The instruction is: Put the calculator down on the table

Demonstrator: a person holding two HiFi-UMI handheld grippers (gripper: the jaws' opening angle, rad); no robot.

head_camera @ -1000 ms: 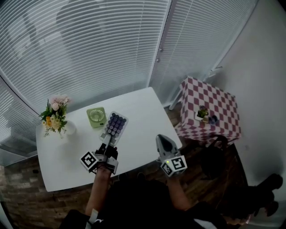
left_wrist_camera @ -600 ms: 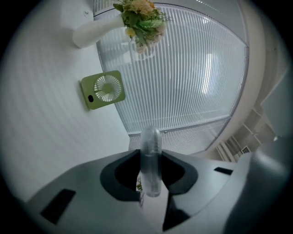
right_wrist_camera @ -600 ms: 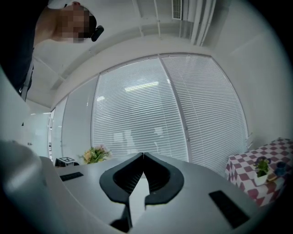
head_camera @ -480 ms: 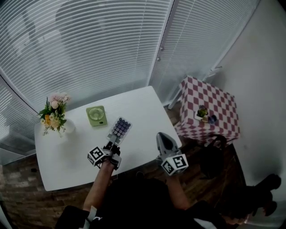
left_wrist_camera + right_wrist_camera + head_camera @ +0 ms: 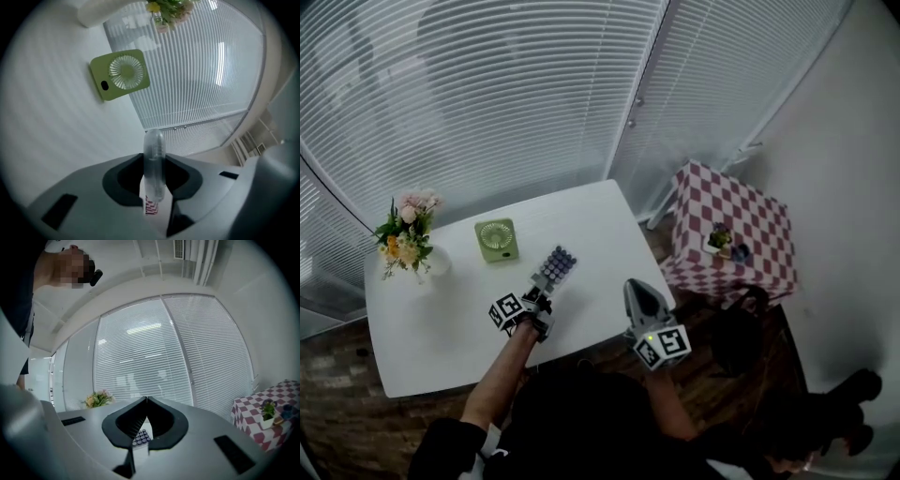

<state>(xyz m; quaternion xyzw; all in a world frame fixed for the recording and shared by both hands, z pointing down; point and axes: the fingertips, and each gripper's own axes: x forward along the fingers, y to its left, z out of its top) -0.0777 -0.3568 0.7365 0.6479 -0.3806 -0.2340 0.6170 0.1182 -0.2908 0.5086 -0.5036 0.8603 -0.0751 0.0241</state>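
Observation:
The calculator [image 5: 555, 266], pale with rows of purple keys, lies nearly flat low over the white table [image 5: 441, 328], and my left gripper [image 5: 541, 286] is shut on its near end. In the left gripper view the calculator [image 5: 154, 154] shows edge-on, pinched between the jaws of the left gripper [image 5: 153, 174]. I cannot tell whether it touches the tabletop. My right gripper [image 5: 639, 292] hovers at the table's front right edge, shut and holding nothing. Past the closed tips of the right gripper [image 5: 146, 401], the calculator [image 5: 140, 438] shows in the right gripper view.
A green square fan [image 5: 495, 239] lies flat just beyond and to the left of the calculator. A vase of flowers [image 5: 403, 234] stands at the far left. A small table with a red checked cloth [image 5: 731, 234] is to the right, and window blinds run behind.
My left gripper has sunk toward the tabletop with the calculator still in it, coming slightly nearer the front edge. The right gripper has kept still.

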